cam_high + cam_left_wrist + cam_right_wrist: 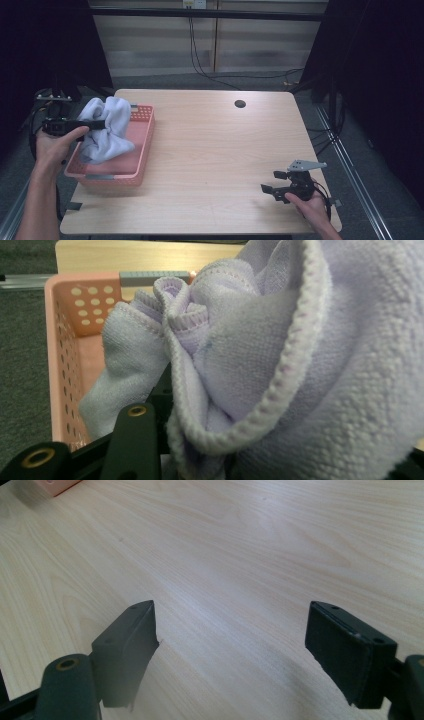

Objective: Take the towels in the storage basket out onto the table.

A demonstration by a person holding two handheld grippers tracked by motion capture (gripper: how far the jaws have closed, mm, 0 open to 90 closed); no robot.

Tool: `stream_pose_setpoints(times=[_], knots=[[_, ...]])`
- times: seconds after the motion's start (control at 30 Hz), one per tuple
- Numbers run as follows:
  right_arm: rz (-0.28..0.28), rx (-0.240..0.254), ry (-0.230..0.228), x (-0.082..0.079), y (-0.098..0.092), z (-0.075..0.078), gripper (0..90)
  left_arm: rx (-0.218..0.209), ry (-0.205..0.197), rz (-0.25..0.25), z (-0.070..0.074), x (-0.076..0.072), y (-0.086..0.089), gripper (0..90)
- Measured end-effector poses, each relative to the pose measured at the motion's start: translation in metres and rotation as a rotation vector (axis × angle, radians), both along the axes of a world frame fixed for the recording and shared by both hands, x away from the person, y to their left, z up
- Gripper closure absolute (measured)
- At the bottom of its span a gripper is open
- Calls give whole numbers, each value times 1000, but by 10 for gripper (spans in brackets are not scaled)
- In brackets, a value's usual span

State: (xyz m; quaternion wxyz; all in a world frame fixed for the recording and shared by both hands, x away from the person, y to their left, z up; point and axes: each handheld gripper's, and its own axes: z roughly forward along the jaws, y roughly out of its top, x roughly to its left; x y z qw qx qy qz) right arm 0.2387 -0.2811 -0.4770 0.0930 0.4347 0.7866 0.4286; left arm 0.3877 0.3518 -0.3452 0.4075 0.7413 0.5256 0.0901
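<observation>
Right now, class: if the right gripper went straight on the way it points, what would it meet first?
Probably the bare table: the open right gripper points low across it, nothing between; the basket lies far off to one side.

A pale wooden surface (215, 150) with a round cable hole (240, 104) near its far edge stands on grey carpeted floor (165, 81). Behind it runs a light panelled wall (150, 45), with black cables (197, 55) hanging down it onto the floor. Dark curtains (380, 75) close in both sides, and the light is dim and even.
</observation>
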Motion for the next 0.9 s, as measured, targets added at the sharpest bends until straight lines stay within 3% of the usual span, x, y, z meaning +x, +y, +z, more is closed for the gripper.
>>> stream_pose_setpoints(times=[0.1, 0.17, 0.37, 0.47, 0.77, 0.9], knots=[[1, -5, 3, 1, 1, -1, 198, -9, -22, 12, 9, 0, -2, 508], [5, -3, -2, 1, 1, 0, 196, 7, -47, 20, 15, -1, -3, 505], [-1, -2, 4, 1, 0, 0, 182, 7, -78, -4, 27, -6, -11, 503], [-13, 4, 7, 2, -1, 0, 155, -19, -92, -32, 32, -7, -18, 498], [-5, 6, 19, 4, -1, -1, 154, -7, -148, -92, 57, -9, -52, 499], [-3, 7, 15, 4, -2, -1, 153, -2, -161, -137, 61, -9, -71, 498]])
